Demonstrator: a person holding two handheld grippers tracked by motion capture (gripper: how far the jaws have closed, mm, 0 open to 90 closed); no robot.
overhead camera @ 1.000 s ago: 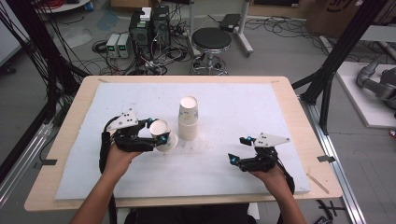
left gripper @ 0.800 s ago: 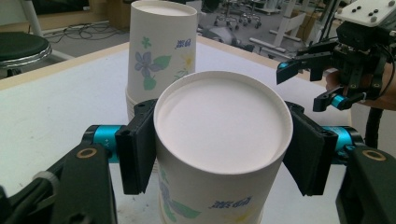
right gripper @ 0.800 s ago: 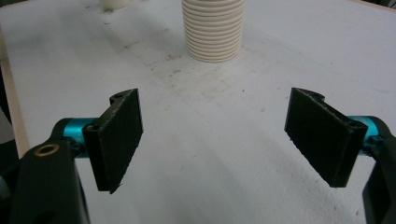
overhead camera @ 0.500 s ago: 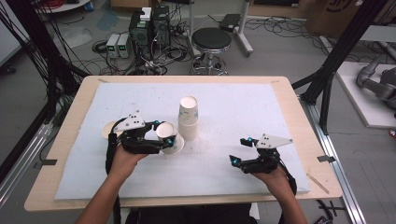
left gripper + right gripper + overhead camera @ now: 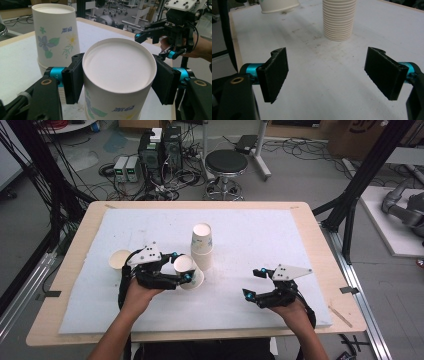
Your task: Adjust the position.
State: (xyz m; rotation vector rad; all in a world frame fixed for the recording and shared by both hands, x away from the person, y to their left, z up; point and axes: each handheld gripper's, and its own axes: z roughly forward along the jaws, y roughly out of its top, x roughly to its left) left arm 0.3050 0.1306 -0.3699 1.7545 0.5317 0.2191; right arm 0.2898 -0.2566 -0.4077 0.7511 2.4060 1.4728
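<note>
A single upturned cup (image 5: 119, 259) is being left behind the left gripper (image 5: 182, 271), on the outer side of it, clear of the jaws. The left gripper's jaws are being held closed against both sides of an inverted paper cup (image 5: 117, 82), base uppermost, its long axis roughly upright with a slight tilt. The stack of inverted cups (image 5: 202, 245) is standing just ahead of that gripper and slightly to the inner side, very close to the held cup; contact between them cannot be confirmed. The coming move is judged to turn on this: the held cup must be raised above the stack's top and carried forward over it, axis in line. The left gripper is by far the nearer.

The right gripper (image 5: 254, 283) is being held over the white mat (image 5: 300, 240), jaws wide apart and empty, well apart from the stack.

Against the earlier frame, the left gripper and its cup are being brought closer to the stack; the right gripper is showing little change.
</note>
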